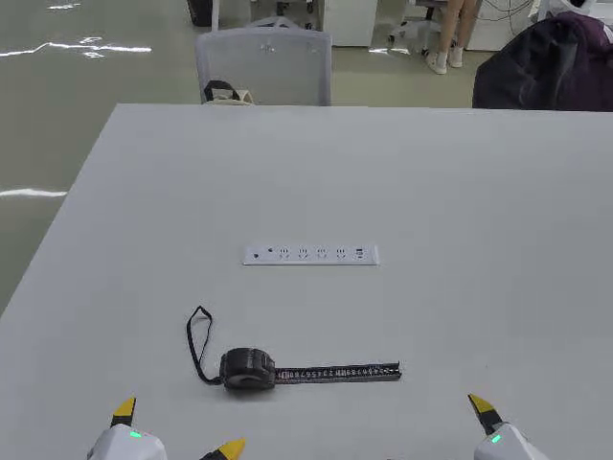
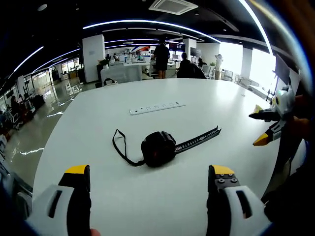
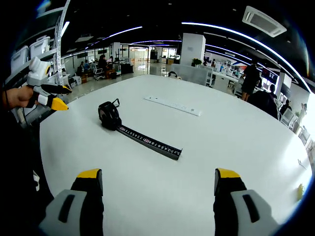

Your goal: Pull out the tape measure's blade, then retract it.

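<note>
Tape measure (image 1: pixel 249 369) lies flat on the white counter (image 1: pixel 460 192), ahead of and between the left gripper (image 2: pixel 149 170) and right gripper (image 3: pixel 157 174); both have their fingers spread and hold nothing. The case looks compact, rigid and probably dense, so pin its body with the left. The blade (image 1: pixel 340 373) is partly out, thin, likely springy and slick; pinch its end. A limp strap (image 1: pixel 196 340) trails left, with a power strip (image 1: pixel 311 255) beyond.

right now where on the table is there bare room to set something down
Bare table from the power strip back to the far edge, and wide on both sides of it. Right of the blade tip is free too. Crowded near the front: tape measure, its strap and the drawn blade.
</note>
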Action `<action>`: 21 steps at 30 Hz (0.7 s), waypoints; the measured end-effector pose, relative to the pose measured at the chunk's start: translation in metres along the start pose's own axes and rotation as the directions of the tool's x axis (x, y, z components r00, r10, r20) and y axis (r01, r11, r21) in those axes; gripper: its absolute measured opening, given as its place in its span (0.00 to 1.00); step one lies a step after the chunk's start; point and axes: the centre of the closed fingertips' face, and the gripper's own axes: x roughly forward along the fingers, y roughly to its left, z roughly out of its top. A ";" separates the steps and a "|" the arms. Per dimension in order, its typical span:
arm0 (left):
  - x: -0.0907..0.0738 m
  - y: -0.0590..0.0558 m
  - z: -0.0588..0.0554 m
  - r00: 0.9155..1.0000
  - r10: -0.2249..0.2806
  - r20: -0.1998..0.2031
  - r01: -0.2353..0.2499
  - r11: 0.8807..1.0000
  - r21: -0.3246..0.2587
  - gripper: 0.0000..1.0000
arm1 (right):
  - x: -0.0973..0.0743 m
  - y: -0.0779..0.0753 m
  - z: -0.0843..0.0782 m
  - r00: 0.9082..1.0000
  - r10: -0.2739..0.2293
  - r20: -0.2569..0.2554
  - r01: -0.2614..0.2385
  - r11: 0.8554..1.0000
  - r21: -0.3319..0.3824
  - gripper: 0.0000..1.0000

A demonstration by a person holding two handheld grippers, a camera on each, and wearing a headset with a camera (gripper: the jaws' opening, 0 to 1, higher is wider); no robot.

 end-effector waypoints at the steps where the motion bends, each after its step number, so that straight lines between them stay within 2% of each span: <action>1: 0.000 -0.001 0.000 1.000 0.007 -0.004 -0.007 1.000 -0.008 0.99 | 0.000 0.001 0.000 1.000 -0.001 0.000 0.001 1.000 0.002 0.96; 5: 0.002 -0.003 0.002 0.999 0.031 0.013 -0.031 0.999 -0.021 0.99 | 0.002 0.004 -0.001 1.000 0.004 -0.004 -0.004 1.000 0.003 0.95; 9: 0.005 -0.009 -0.001 0.999 0.042 -0.007 -0.042 0.999 -0.027 0.99 | 0.004 0.007 -0.001 1.000 0.007 -0.006 -0.007 1.000 -0.006 0.95; 13: 0.008 -0.012 -0.002 0.999 0.053 -0.009 -0.053 0.998 -0.022 0.99 | 0.006 0.009 0.000 1.000 0.009 -0.007 -0.009 1.000 -0.013 0.95; 21: 0.029 -0.013 -0.015 0.997 0.065 -0.032 -0.066 0.997 -0.043 0.99 | 0.012 0.013 0.000 1.000 0.017 -0.008 -0.017 1.000 -0.008 0.94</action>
